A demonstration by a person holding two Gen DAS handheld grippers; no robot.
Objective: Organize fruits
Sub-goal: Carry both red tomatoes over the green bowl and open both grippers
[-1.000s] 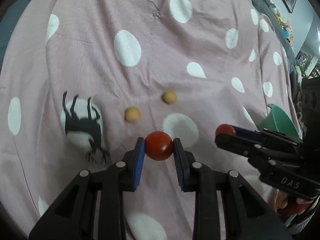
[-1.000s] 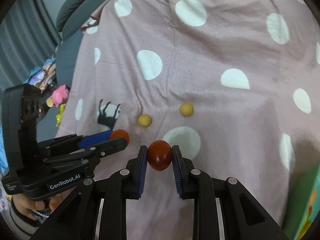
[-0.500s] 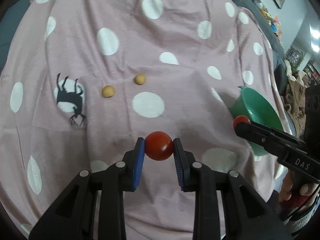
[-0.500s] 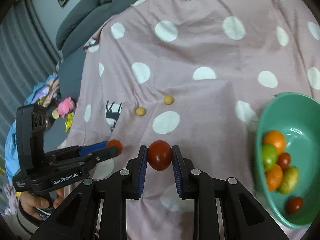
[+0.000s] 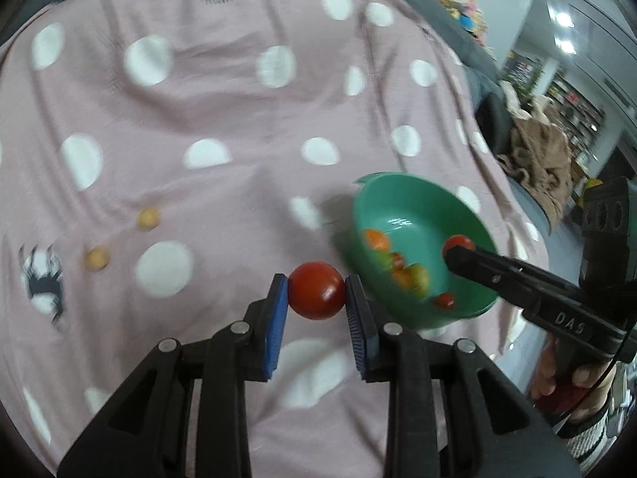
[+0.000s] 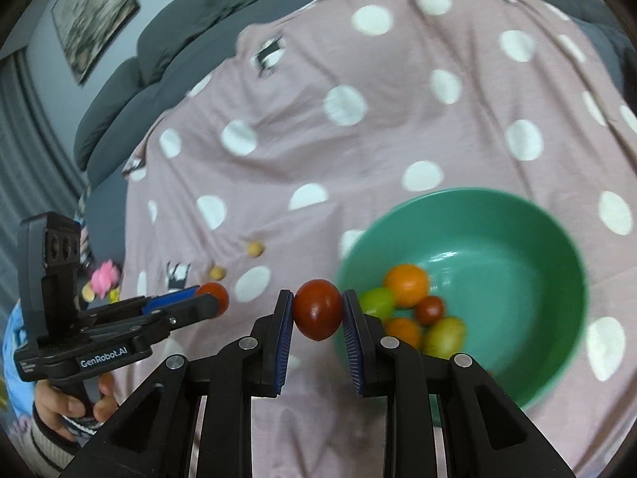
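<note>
My left gripper (image 5: 315, 283) is shut on a red tomato (image 5: 316, 300), just left of a green bowl (image 5: 410, 199) on the pink spotted cloth. My right gripper (image 6: 317, 295) is shut on a darker red tomato (image 6: 317, 316), held at the bowl's (image 6: 517, 247) left rim. In the left wrist view the right gripper (image 5: 458, 253) reaches over the bowl from the right. In the right wrist view the left gripper (image 6: 211, 298) sits to the left. Several fruits lie in the bowl, among them an orange (image 6: 406, 283). Two small yellow fruits (image 5: 148, 219) (image 5: 96, 258) rest on the cloth.
The pink cloth (image 6: 358, 159) covers a wide soft surface, with grey cushions (image 6: 179, 47) behind it. A person's hands hold both gripper handles. A brown blanket (image 5: 537, 159) and shelves are at the far right of the left wrist view.
Both grippers have carried their tomatoes to the right, away from the two yellow fruits. The green bowl has come fully into view, and the right gripper now hangs over it.
</note>
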